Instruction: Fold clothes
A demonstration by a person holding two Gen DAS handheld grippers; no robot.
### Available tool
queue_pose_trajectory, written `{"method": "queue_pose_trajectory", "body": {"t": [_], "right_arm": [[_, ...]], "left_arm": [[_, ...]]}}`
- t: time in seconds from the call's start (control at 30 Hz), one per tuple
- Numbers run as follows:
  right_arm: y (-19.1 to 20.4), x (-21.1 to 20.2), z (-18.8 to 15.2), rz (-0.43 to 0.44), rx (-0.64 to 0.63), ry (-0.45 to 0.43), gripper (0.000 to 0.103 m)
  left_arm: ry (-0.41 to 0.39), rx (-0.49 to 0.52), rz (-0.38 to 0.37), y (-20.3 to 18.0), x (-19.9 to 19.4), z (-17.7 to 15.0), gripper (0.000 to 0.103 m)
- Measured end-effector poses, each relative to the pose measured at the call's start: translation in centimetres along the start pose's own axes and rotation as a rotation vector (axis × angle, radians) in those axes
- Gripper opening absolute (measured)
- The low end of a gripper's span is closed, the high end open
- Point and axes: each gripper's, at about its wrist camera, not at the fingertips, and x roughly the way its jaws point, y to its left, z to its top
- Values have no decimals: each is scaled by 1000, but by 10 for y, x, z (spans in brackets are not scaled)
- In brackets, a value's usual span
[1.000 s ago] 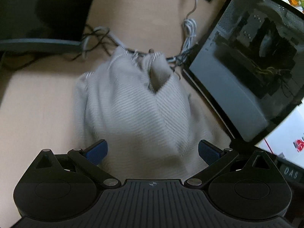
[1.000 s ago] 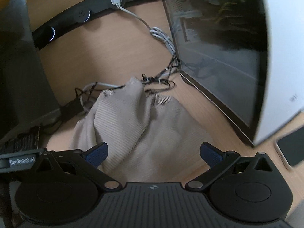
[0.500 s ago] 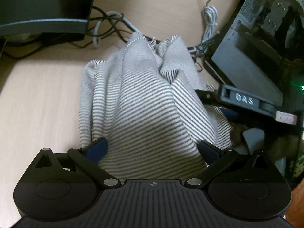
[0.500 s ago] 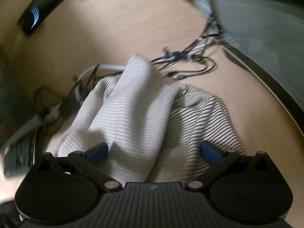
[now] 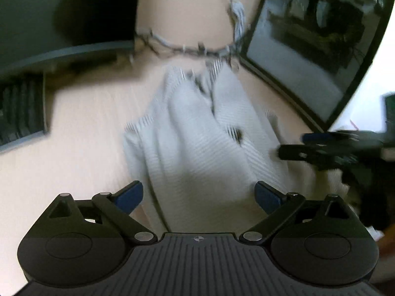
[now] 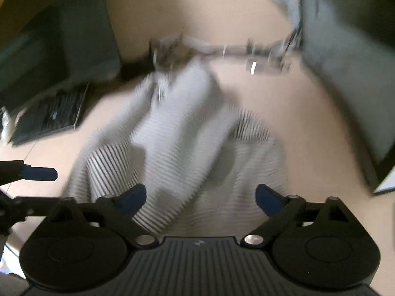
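Observation:
A white garment with thin dark stripes (image 5: 197, 143) lies crumpled in a heap on the light wooden desk (image 5: 74, 167); it also shows in the right wrist view (image 6: 177, 148). My left gripper (image 5: 198, 196) is open, its blue pads just at the near edge of the heap. My right gripper (image 6: 201, 196) is open too, over the heap's near edge. The right gripper shows at the right of the left wrist view (image 5: 328, 145); the left gripper's blue fingertip (image 6: 39, 174) shows at the left of the right wrist view. Both views are motion-blurred.
A glass-sided computer case (image 5: 316, 49) stands to the right of the garment. A tangle of cables (image 5: 187, 49) lies behind it. A dark monitor base (image 5: 61, 51) and a keyboard (image 5: 22, 111) are at the left.
Both grippers have pulled back and up from the garment, which now looks smaller. Both views swung, so the keyboard and the other gripper come into view. Jaws stay open.

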Motion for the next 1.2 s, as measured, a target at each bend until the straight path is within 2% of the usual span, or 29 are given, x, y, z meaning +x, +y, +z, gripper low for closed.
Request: {"method": "queue_pose_trajectory", "body": {"t": [0.1,0.17,0.2,0.23,0.3,0.33,0.4,0.43,0.47,0.53,0.6,0.63,0.7,0.77,0.8,0.83,0.87,0.9,0.93,1.0,1.07,1.2], "right_arm": [[41,-22,-2,-26,-62,-63,86],[66,-15,-12,-68,-112,-53,75],[75,-5,-17,-89,-131,-34,67],[80,7,-21,-90,-136,-9,52],[87,19,-20,-67,-161,10,36],[92,20,-16,-66,-204,3,19],[97,18,-6,-66,-288,-14,10],[94,9,2,-67,-326,-30,8],[86,-1,13,-108,-356,-66,8],[63,-25,41,-272,-400,-179,8],[31,-45,69,-428,-386,-274,8],[18,-51,79,-463,-364,-301,8],[-3,-61,97,-496,-322,-343,8],[-10,-61,99,-484,-320,-358,8],[-12,-61,98,-475,-322,-364,8],[-14,-59,97,-465,-328,-366,8],[-17,-54,98,-457,-337,-363,8],[-20,-50,100,-450,-343,-359,8],[-23,-47,100,-444,-345,-356,8],[-33,-44,102,-440,-344,-351,8],[-42,-36,104,-444,-343,-346,8],[-54,-20,111,-446,-340,-325,8]], "left_arm": [[-68,-34,12,23,-14,9,100],[-75,-69,15,42,-16,12,100],[-73,-83,6,48,-16,13,100],[-70,-90,-11,50,-16,16,100],[-73,-76,-57,51,-15,23,100],[-80,-61,-73,47,-13,27,100],[-92,-28,-100,39,-10,32,102],[-97,-11,-112,34,-10,34,103],[-102,7,-124,30,-9,36,103],[-98,34,-137,18,0,39,103],[-76,64,-141,3,17,40,103],[-60,86,-125,-5,27,40,103],[-19,147,-36,-23,52,38,103],[20,202,51,-37,74,36,103],[35,215,91,-36,80,36,99],[51,229,131,-35,87,36,65],[66,242,171,-33,93,36,42],[70,249,200,-30,94,38,24],[53,245,212,-23,87,44,13],[12,235,244,-8,71,57,7],[-57,210,323,17,47,74,7],[-143,57,492,94,7,105,6]]}}
